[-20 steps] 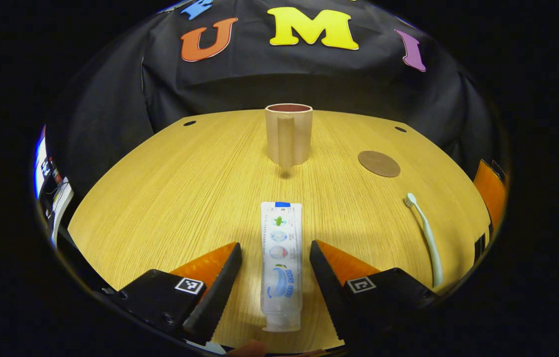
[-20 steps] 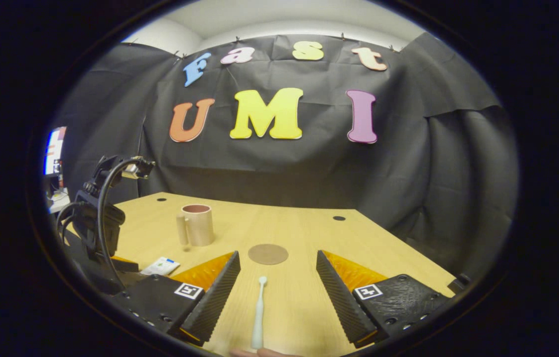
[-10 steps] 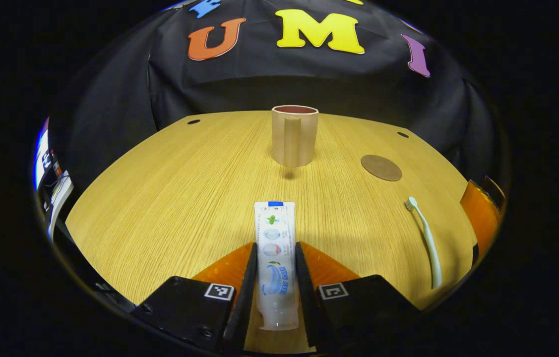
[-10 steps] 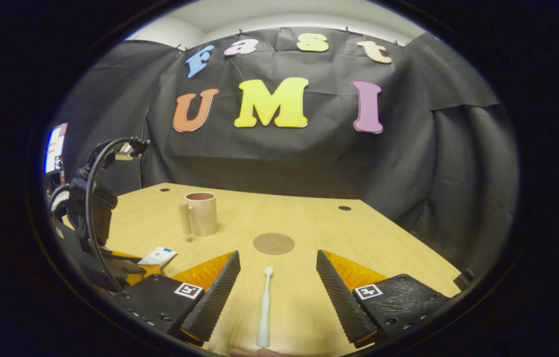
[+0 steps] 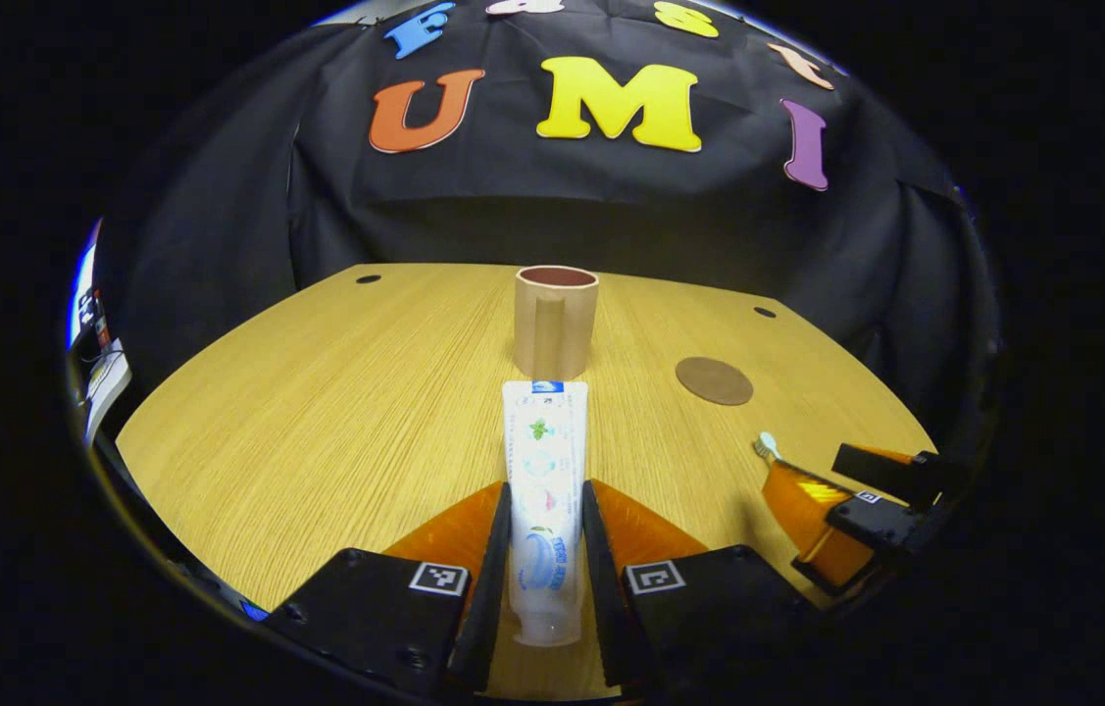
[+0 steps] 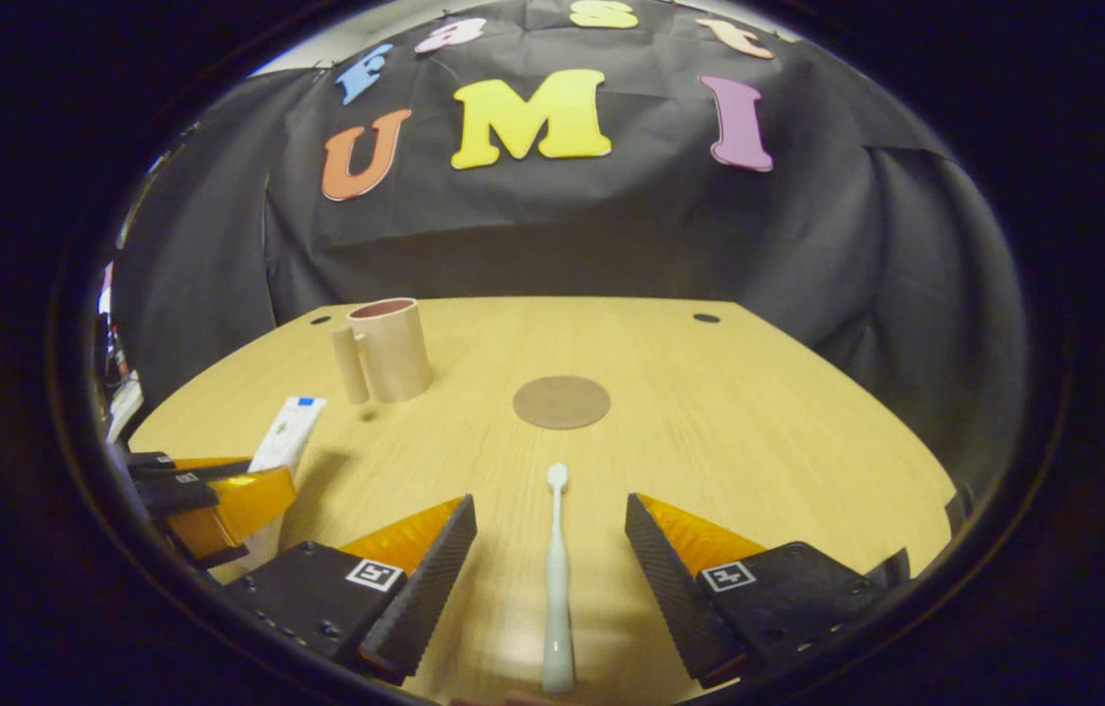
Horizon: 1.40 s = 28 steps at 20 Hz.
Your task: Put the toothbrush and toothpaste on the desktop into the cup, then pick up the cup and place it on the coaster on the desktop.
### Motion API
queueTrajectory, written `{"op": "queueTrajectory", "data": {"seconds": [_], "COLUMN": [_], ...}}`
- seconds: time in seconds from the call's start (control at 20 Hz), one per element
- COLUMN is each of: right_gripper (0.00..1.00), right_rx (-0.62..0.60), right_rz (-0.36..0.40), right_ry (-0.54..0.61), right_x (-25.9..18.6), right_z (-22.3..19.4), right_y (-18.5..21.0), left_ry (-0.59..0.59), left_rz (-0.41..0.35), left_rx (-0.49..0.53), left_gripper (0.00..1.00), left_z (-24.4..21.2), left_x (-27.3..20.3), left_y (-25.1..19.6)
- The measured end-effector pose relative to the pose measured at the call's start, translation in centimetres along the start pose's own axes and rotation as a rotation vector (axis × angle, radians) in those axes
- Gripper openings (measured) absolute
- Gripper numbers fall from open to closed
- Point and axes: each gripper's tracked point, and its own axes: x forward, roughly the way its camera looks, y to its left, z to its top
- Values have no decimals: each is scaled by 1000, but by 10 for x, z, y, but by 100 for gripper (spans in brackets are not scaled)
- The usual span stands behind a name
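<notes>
A black cloth wall closes off the far side of a pale wooden desktop point(image 5: 336, 392), which has small dark holes near its far corners. The cup point(image 5: 555, 321) stands upright toward the far middle, handle turned to the near side, with bare wood all round it — open board to its left out to the desk's edge.

The left gripper point(image 5: 544, 510) is closed on the toothpaste point(image 5: 543, 490): both fingers press the tube's lower half, cap end nearest the camera, flat end pointing straight at the cup and stopping just short of its base in the left gripper view.

The coaster point(image 6: 561, 402), a flat brown disc, lies to the right of the cup and a little nearer, with nothing on it. In the right gripper view the toothbrush point(image 6: 557, 579) lies flat on the wood nearer than the coaster, head toward it, handle running back between the fingers. The right gripper point(image 6: 550, 534) is wide open — its fingers stand well apart on either side of the handle, touching nothing. Right of the coaster the board is bare to its edge.
</notes>
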Motion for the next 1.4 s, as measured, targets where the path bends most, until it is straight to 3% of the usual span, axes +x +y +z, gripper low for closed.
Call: {"op": "queueTrajectory", "data": {"seconds": [0.2,0.3,0.5,0.55,0.65,0.8,0.85,0.9,1.0,1.15,1.4], "right_gripper": [93,83,48,31,13,5,2,1,1,1,1], "right_rx": [4,19,12,7,2,12,24,35,51,41,-10], "right_rz": [-39,-40,-13,2,4,30,40,52,81,108,99], "right_ry": [56,72,113,115,115,110,112,110,106,78,-68], "right_x": [12,14,14,14,13,13,14,13,9,3,-30], "right_z": [-8,-9,-16,-15,-16,-15,-15,-16,-17,-12,18], "right_y": [-9,-10,-3,0,-1,1,1,1,4,7,11], "left_ry": [-51,-92,-87,-86,-84,-81,-79,-77,-77,-84,-137], "left_rz": [-18,-15,-27,-25,-22,-23,-24,-22,-22,-25,-35], "left_rx": [-6,27,20,13,15,13,15,14,13,4,36], "left_gripper": [44,45,44,44,43,41,45,39,36,35,35], "left_z": [13,22,19,20,19,20,19,17,19,20,35], "left_x": [-10,-15,-11,-11,-13,-12,-13,-14,-14,-14,-26], "left_y": [-7,-9,-10,-8,-7,-7,-8,-7,-7,-7,-12]}}
